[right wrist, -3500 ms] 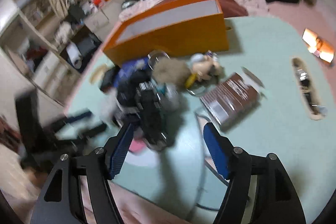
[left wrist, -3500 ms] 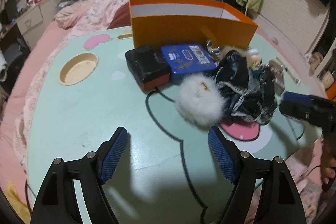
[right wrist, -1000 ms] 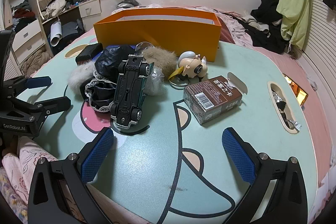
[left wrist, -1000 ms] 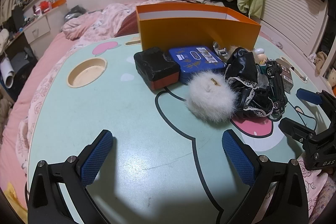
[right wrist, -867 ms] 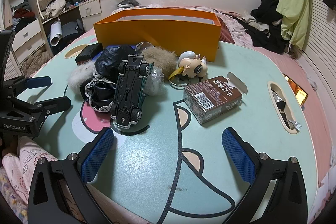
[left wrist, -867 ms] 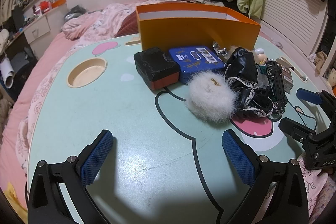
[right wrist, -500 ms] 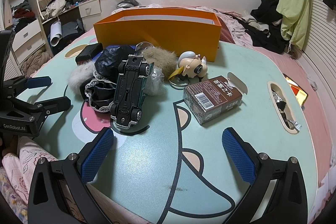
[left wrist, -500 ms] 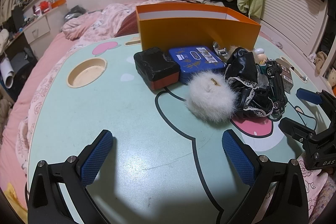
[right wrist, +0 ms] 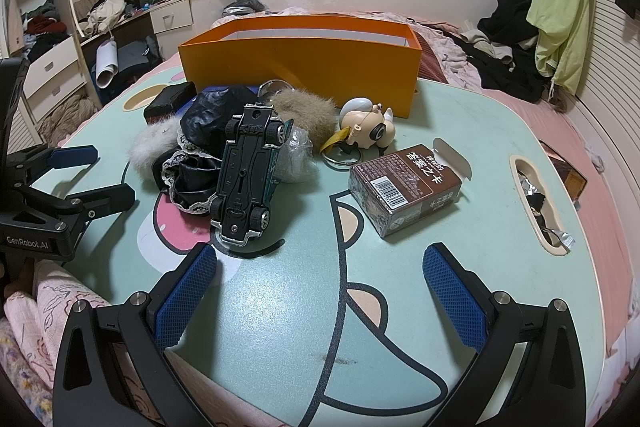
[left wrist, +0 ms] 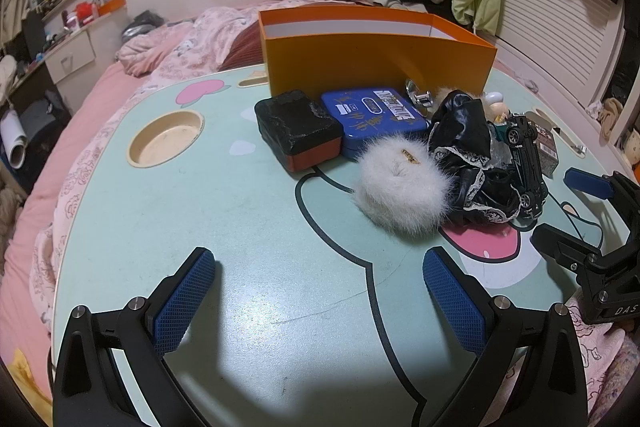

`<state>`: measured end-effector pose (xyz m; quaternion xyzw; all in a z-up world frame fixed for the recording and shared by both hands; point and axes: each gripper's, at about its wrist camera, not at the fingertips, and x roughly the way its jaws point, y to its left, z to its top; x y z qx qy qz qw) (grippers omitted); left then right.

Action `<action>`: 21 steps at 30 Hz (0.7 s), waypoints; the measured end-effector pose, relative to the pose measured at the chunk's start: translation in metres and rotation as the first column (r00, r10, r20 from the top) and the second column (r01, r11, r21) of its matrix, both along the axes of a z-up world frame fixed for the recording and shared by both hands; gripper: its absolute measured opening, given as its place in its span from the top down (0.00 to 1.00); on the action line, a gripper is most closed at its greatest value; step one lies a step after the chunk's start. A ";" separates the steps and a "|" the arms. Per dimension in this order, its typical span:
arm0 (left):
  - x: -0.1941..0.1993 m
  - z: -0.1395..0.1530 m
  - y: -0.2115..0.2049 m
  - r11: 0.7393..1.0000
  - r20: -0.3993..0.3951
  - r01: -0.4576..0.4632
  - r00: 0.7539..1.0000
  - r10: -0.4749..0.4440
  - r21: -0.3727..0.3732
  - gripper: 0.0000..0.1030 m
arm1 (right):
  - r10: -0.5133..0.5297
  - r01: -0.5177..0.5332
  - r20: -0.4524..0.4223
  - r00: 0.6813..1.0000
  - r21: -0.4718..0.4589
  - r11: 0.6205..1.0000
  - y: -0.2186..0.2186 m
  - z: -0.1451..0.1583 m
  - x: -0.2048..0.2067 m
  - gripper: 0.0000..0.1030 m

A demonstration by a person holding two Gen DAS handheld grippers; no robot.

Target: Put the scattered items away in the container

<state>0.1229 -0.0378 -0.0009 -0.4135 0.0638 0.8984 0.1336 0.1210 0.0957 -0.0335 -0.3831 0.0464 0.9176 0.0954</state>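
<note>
While both claws, left claw and right claw, hang spread wide and empty over the surface, the clutter sits heaped before the orange box. Lifting the toy car, which leans on the black cloth, could drag the cloth or topple the pile.

Sharp, bright overhead light; fisheye-bent edges w/ dark corners

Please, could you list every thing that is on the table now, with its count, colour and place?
box: 1, orange, far side of table, open top.
case: 1, black and red, in front of box.
tin: 1, blue, beside case.
white pom-pom: 1, before tin.
brown pom-pom: 1, near box.
lace cloth: 1, black, mid-pile.
toy car: 1, black, upside down on cloth.
figure keychain: 1, beige, right of pile.
carton: 1, brown, lying apart.
left gripper: jaws open, empty.
right gripper: jaws open, empty.
</note>
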 end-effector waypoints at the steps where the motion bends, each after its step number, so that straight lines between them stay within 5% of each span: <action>1: 0.000 0.000 0.000 1.000 0.000 0.000 1.000 0.000 0.000 0.00 | 0.001 -0.001 0.000 1.000 0.000 1.000 0.000 0.000 0.000 0.00; 21: 0.000 0.000 0.000 1.000 -0.001 0.003 1.000 -0.003 -0.001 0.00 | 0.023 -0.023 0.000 1.000 0.001 1.000 0.000 0.000 0.000 0.00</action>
